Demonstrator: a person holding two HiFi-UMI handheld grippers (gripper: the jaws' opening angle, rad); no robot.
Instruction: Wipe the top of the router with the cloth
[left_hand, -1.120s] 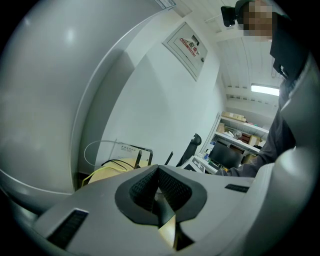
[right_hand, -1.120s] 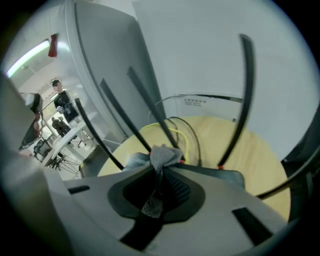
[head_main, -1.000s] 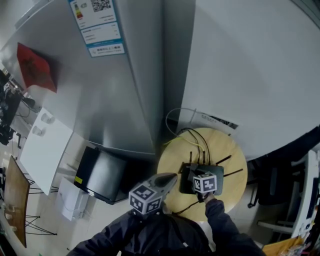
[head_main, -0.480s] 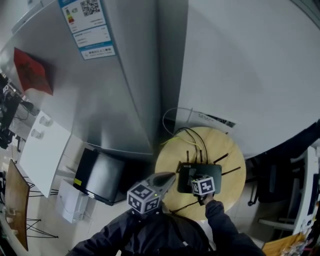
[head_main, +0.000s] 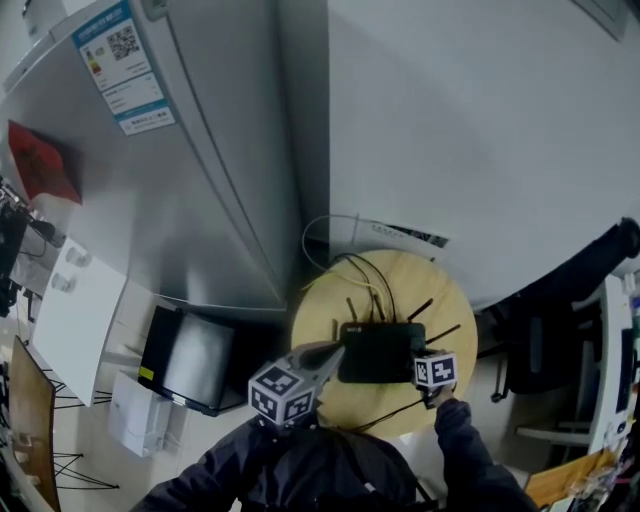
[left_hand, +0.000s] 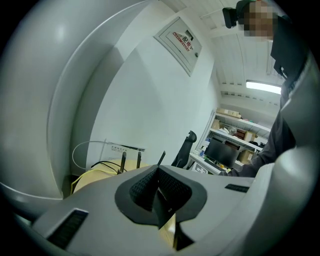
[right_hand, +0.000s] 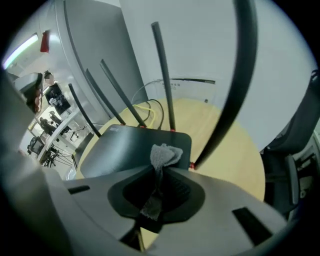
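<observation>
A black router (head_main: 375, 352) with several upright antennas lies on a round wooden table (head_main: 452, 300). My right gripper (head_main: 430, 368) is over the router's right end, shut on a small grey cloth (right_hand: 165, 154). In the right gripper view the cloth's tuft rests at the near right corner of the router's flat top (right_hand: 127, 147), with one antenna (right_hand: 162, 75) rising just behind it. My left gripper (head_main: 332, 353) hovers at the table's left edge beside the router, jaws shut with nothing between them (left_hand: 157, 182). The left gripper view shows only antenna tips (left_hand: 123, 162) and the table's rim (left_hand: 95, 177).
Cables (head_main: 350, 268) loop off the table's back edge toward the white wall (head_main: 480, 130). A tall silver fridge (head_main: 200, 180) stands to the left, with a black box (head_main: 195, 355) on the floor beside it. A dark office chair (head_main: 545, 340) is at the right.
My right gripper has slid with the cloth from the middle of the router's top to its right end. The left gripper has kept its place beside the table; the head view has shifted.
</observation>
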